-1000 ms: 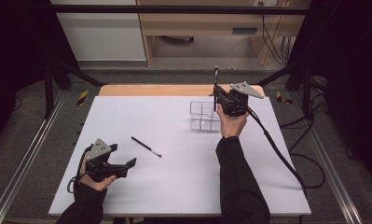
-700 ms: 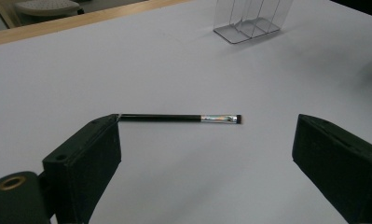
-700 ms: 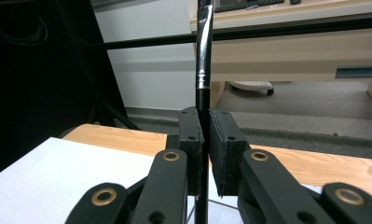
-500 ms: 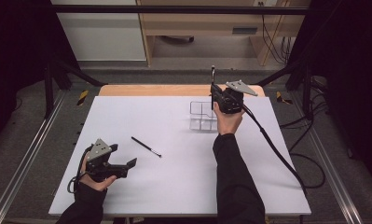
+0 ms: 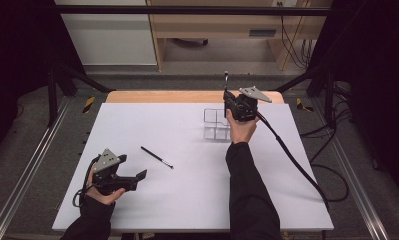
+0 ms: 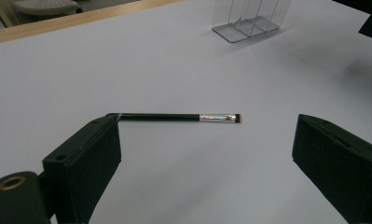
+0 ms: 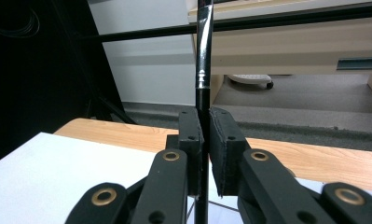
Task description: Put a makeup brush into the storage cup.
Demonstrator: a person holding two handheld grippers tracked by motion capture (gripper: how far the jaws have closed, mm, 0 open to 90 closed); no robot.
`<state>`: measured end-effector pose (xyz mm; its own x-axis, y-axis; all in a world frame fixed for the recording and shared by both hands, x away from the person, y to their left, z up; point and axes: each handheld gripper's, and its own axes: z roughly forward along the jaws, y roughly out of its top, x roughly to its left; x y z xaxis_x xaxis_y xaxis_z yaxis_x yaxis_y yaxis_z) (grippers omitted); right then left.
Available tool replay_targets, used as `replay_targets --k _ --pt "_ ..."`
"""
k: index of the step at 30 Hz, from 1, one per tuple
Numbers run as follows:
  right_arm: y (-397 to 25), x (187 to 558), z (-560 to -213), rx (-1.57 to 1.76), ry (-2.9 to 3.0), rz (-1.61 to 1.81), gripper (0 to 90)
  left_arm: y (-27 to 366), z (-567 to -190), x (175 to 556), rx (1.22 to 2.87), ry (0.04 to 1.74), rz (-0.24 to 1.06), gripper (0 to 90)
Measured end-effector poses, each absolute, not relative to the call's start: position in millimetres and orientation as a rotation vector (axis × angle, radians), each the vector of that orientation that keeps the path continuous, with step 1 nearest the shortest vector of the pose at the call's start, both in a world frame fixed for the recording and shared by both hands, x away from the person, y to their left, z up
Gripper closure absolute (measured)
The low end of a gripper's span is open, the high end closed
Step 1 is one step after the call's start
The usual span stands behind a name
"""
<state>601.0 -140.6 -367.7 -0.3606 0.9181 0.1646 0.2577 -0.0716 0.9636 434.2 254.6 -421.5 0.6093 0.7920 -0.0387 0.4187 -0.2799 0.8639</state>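
Observation:
A thin black makeup brush (image 5: 156, 157) with a silver ferrule lies on the white table, just ahead of my left gripper (image 5: 143, 174). In the left gripper view this brush (image 6: 174, 116) lies crosswise beyond the gripper (image 6: 207, 154), whose jaws stand wide open with nothing between them. My right gripper (image 5: 230, 100) is held over the clear acrylic organizer (image 5: 213, 123) at the back of the table. It is shut on a second black brush (image 7: 203, 46) that stands upright, its end (image 5: 226, 76) sticking up above the jaws (image 7: 206, 135).
The clear organizer (image 6: 246, 18) has several narrow compartments. A wooden strip (image 5: 162, 96) runs along the far edge of the white table (image 5: 197, 200). The right gripper's cable (image 5: 292, 160) trails across the table's right side.
The right gripper has drifted slightly to the left with the upright brush in it. The left gripper and the lying brush have stayed put.

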Motion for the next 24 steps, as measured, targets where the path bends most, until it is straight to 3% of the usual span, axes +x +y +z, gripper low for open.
replay_targets --k 24 --pt "-133.9 611.3 -385.0 1.286 1.66 1.435 84.2 254.2 -421.6 433.9 1.91 0.963 0.507 6.9"
